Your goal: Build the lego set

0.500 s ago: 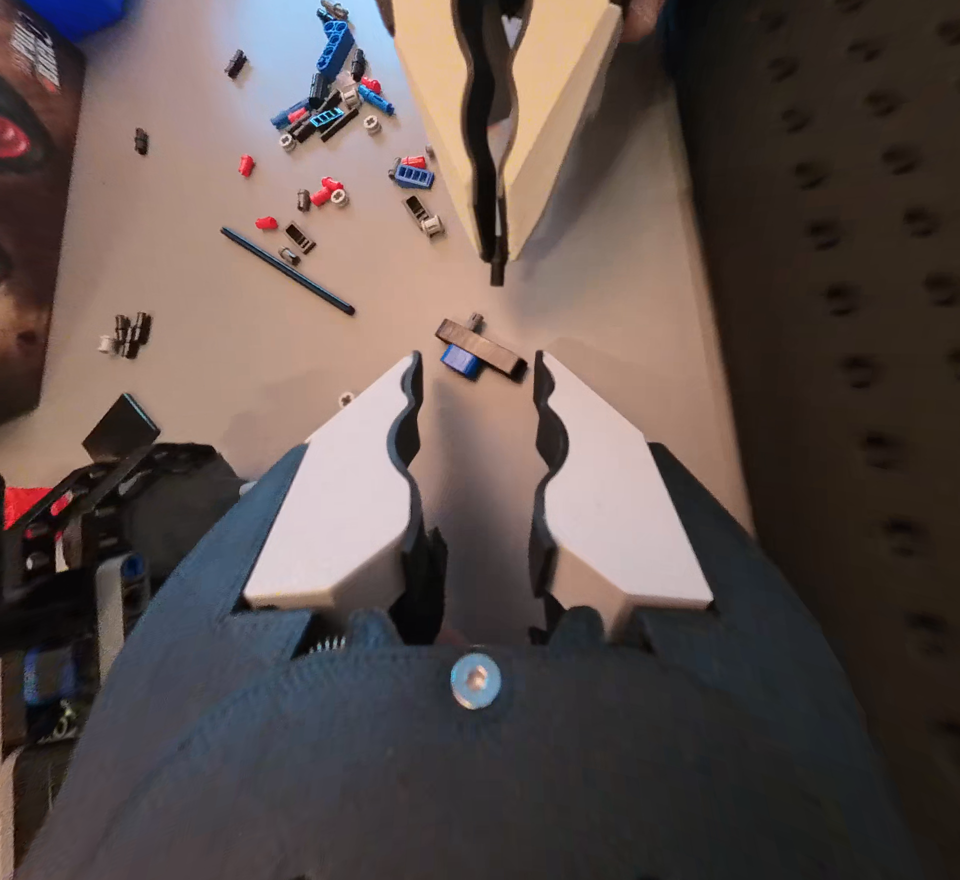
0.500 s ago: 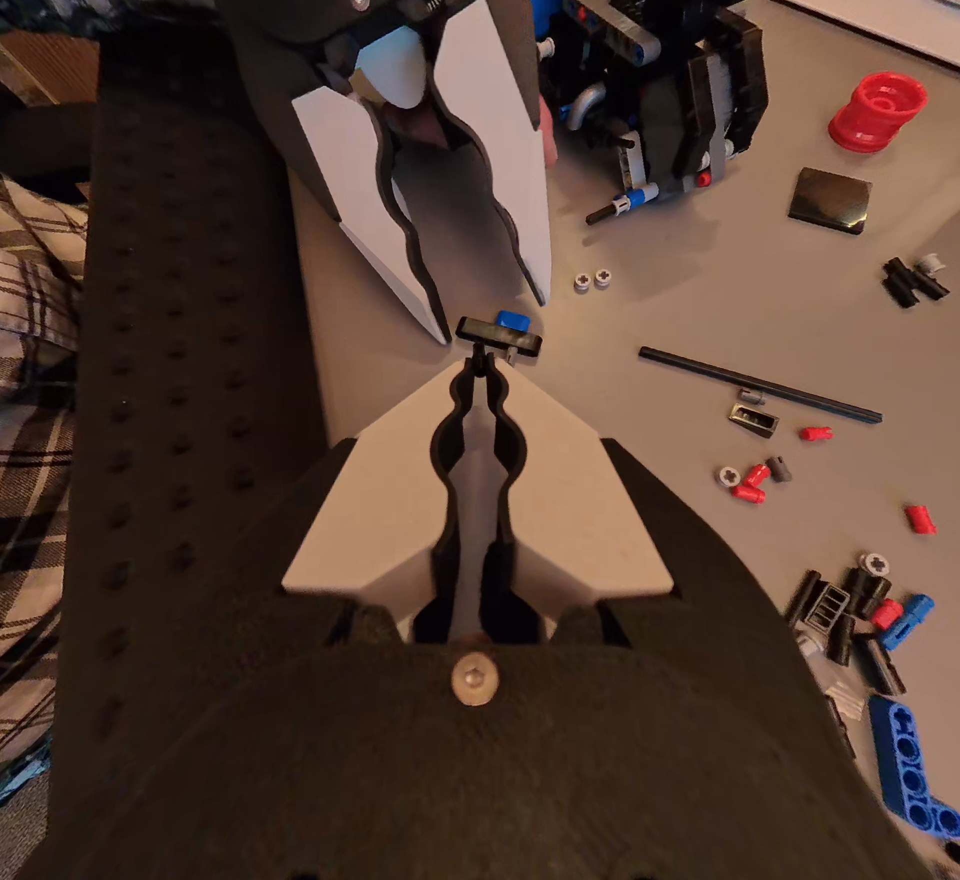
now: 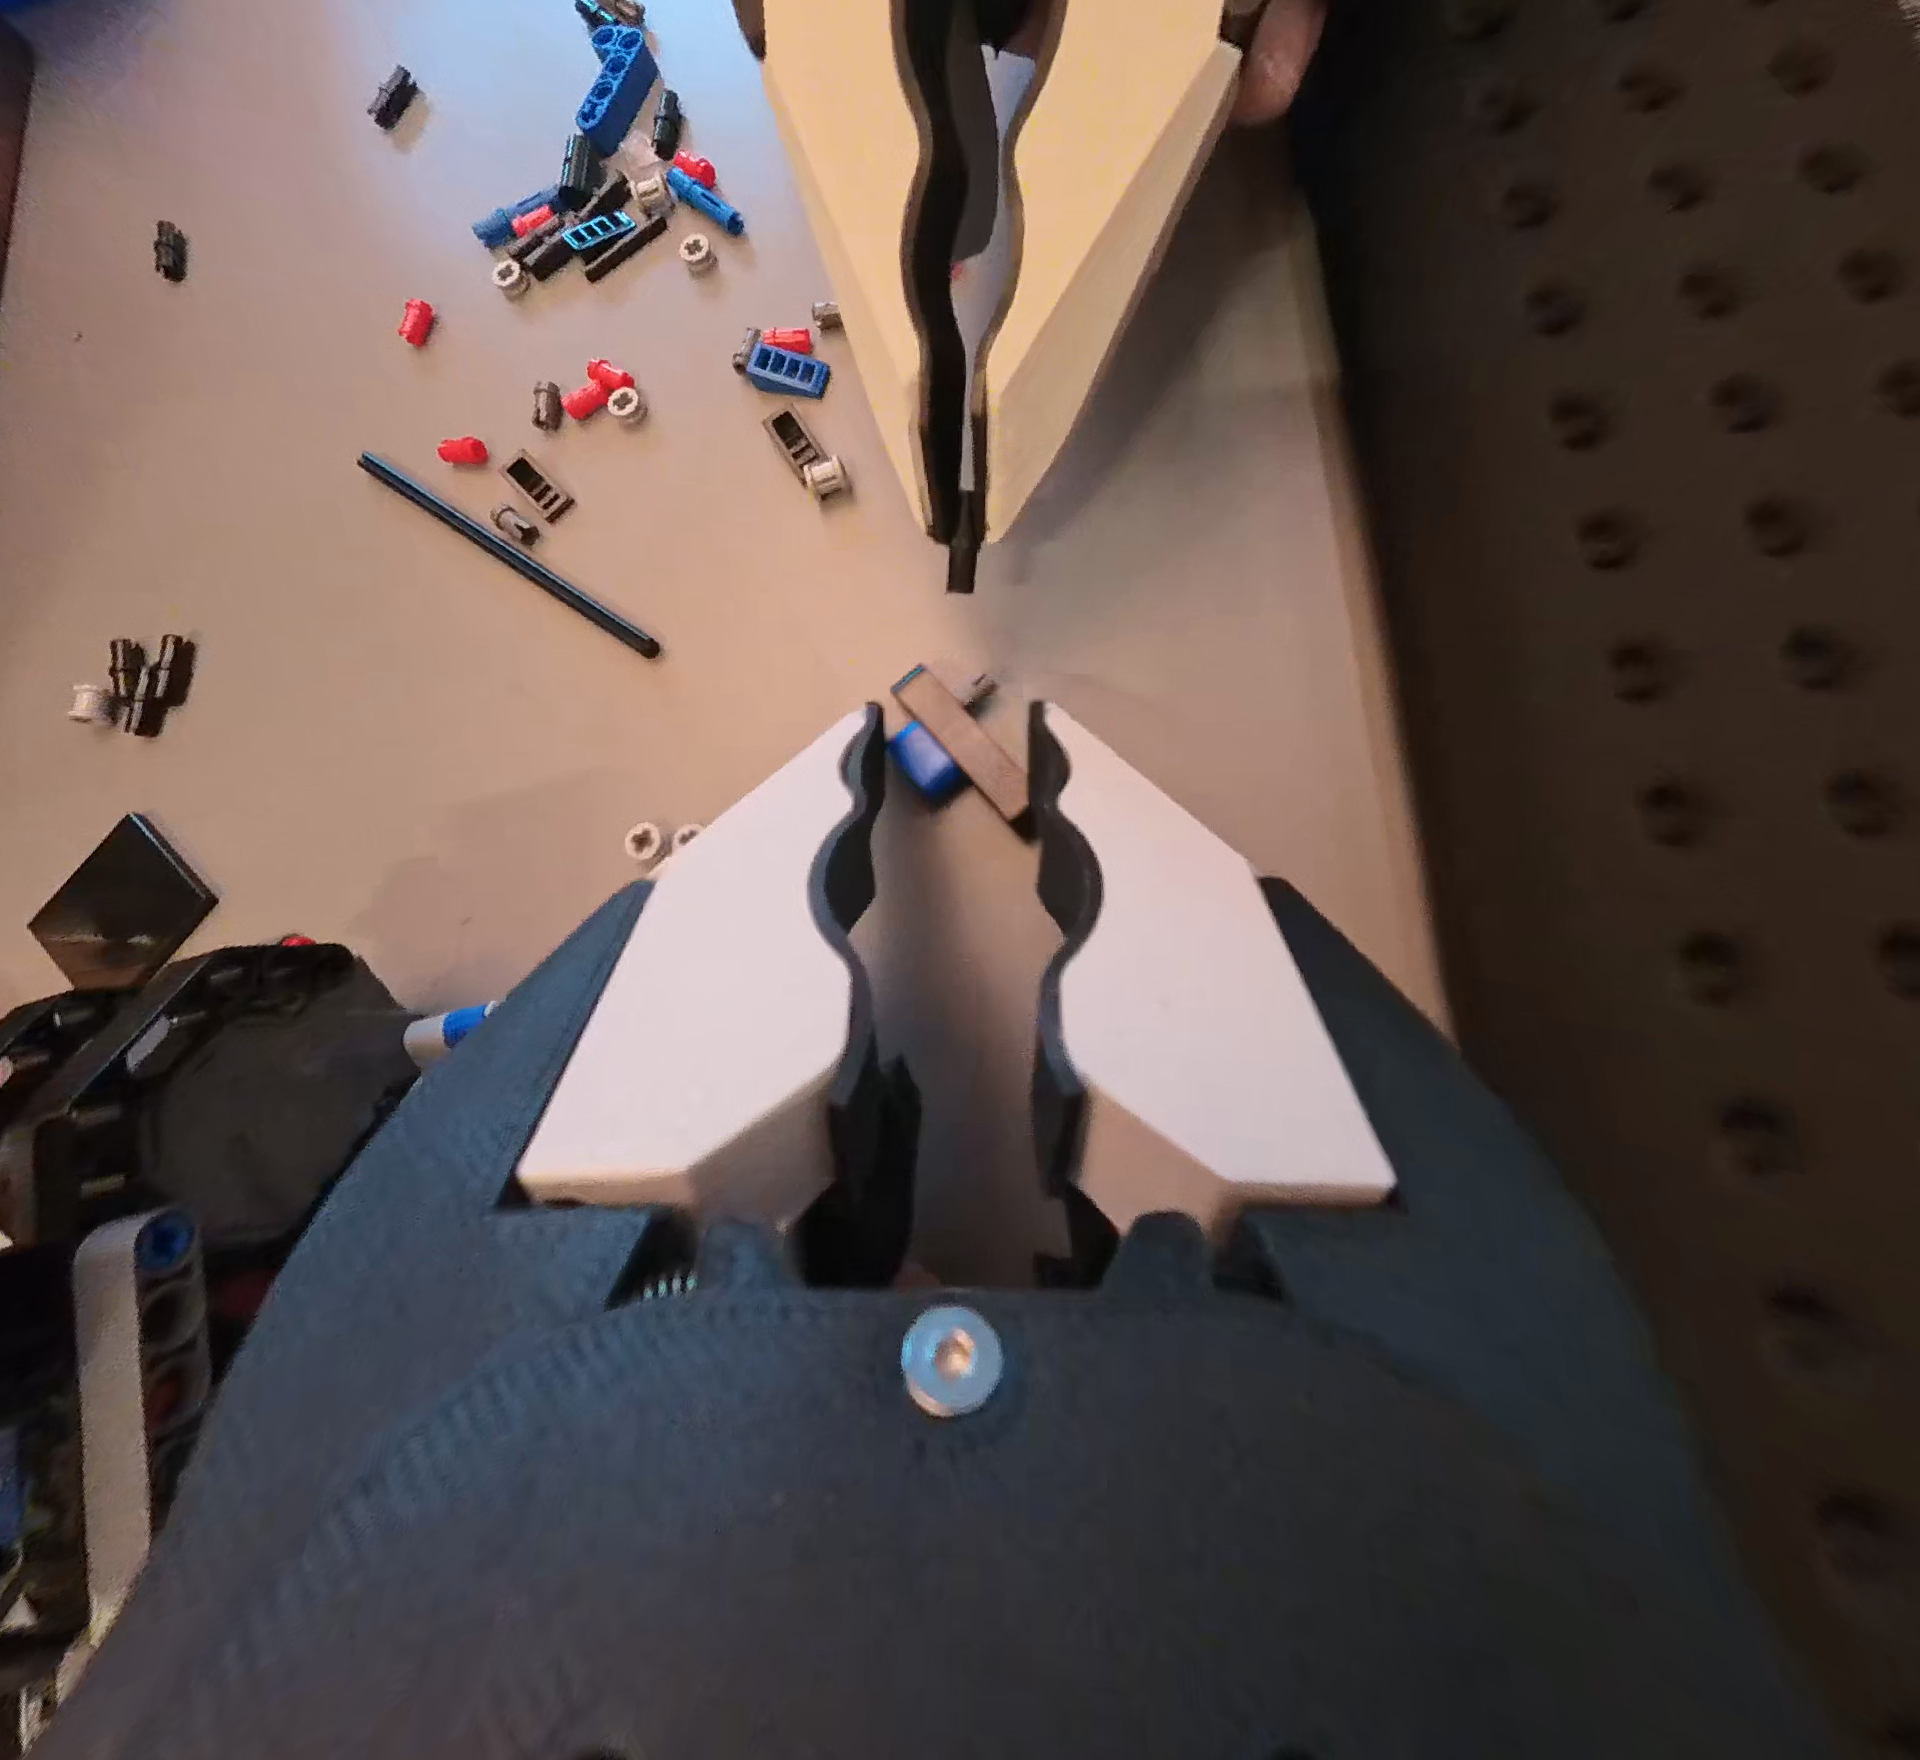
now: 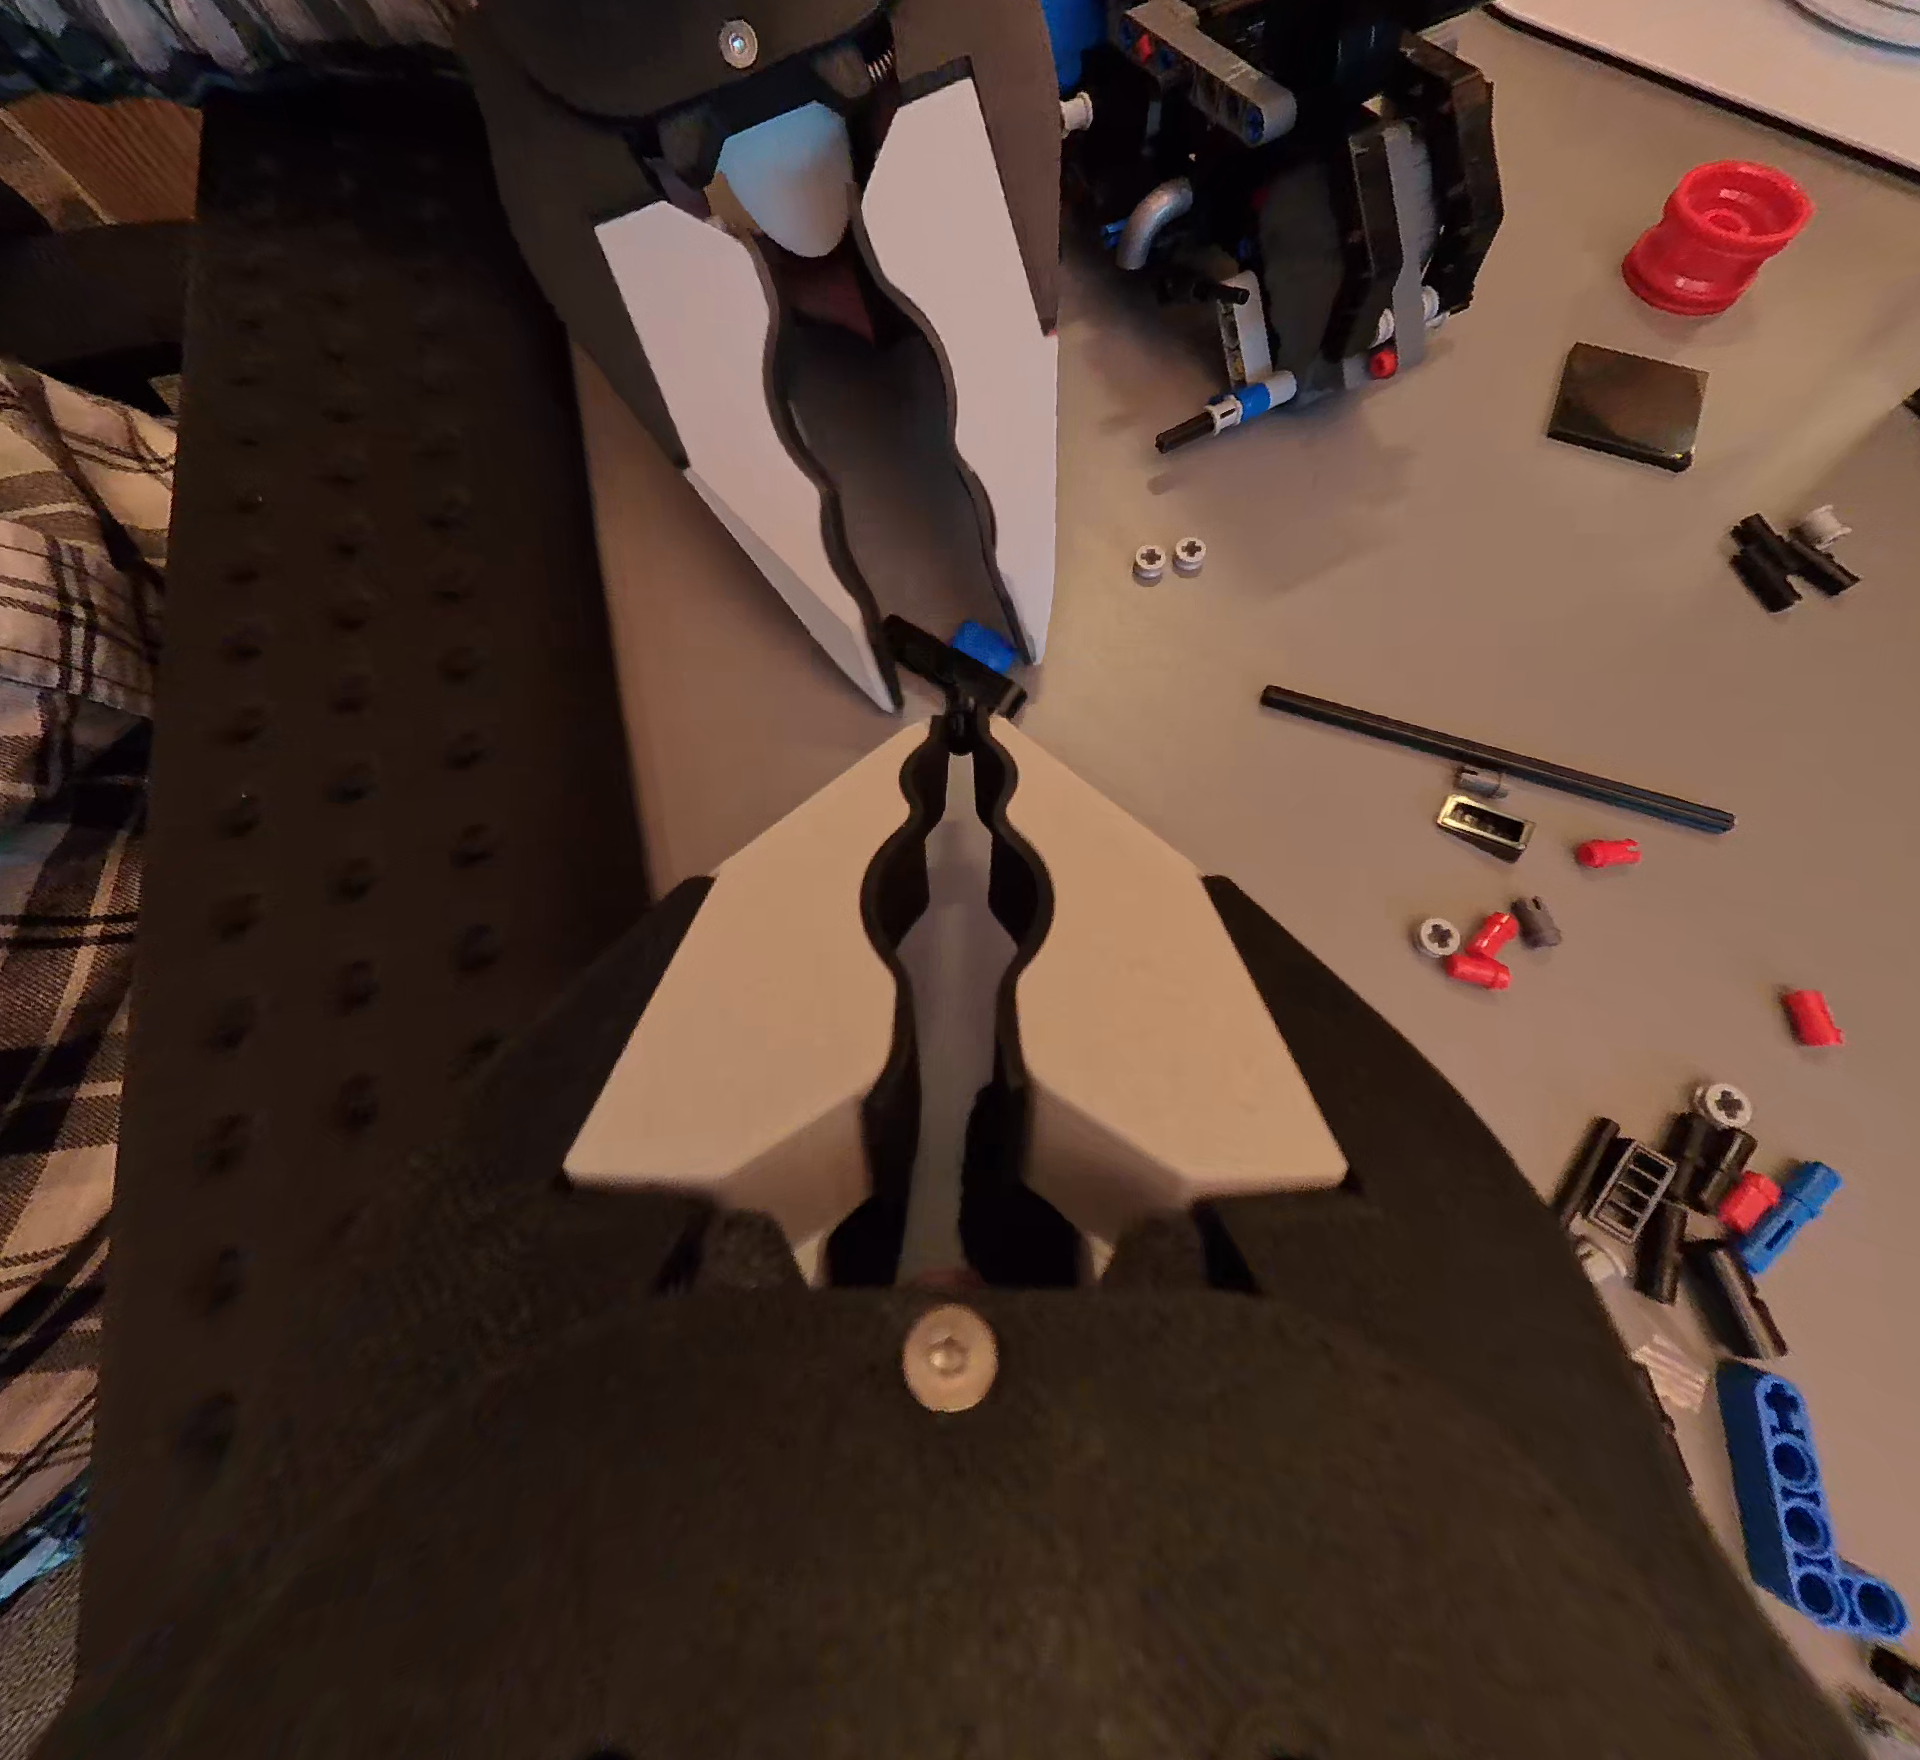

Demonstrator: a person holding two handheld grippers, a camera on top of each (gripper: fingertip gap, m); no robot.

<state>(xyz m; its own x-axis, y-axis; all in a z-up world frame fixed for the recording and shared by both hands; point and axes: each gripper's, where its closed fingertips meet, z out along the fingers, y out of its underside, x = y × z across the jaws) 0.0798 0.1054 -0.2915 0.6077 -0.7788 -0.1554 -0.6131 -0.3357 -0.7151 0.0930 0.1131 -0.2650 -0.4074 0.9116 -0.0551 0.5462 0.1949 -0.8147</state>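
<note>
Two grippers are meeting tip to tip near the grey table's [image 4: 1403,567] left edge, beside a dark dotted surface [image 4: 343,671]. Working from the left, I am holding my left gripper [image 3: 954,734] partly open, its jaws straddling a small black-and-blue lego piece [image 3: 951,754] lying on the table; whether they are touching it, I cannot tell. I am keeping my right gripper [image 4: 961,736] squeezed shut on a short black pin [image 4: 961,721], pointing it at that piece. Further right, a partly built black-and-blue lego vehicle [image 4: 1299,152] is standing on the table, with a red wheel hub [image 4: 1714,235], a black square tile [image 4: 1626,403], a long black axle [image 4: 1496,760] and scattered red, blue and black connectors [image 4: 1704,1191] lying nearer me.
</note>
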